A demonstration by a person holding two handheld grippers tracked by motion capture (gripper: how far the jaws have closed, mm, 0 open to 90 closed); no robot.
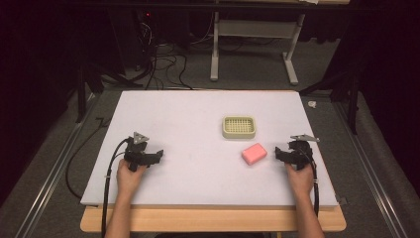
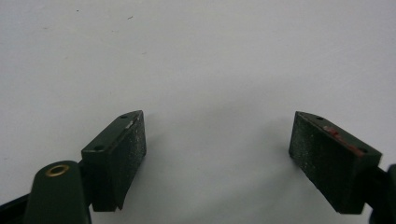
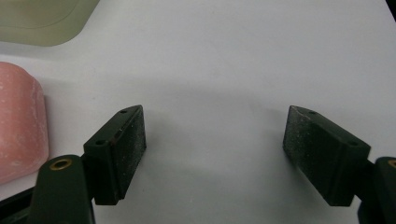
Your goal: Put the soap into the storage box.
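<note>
The right tool (image 1: 281, 150) sits low on the table (image 1: 188, 124), jaws spread wide with nothing between them — the pink soap (image 1: 254, 153) lies just beside it, to its left, apart from the jaws. Behind the soap, near it, stands the cream dish (image 1: 239, 127). Well across the table, the left tool (image 1: 157, 154) rests too, jaws gaping over bare white surface.
</note>
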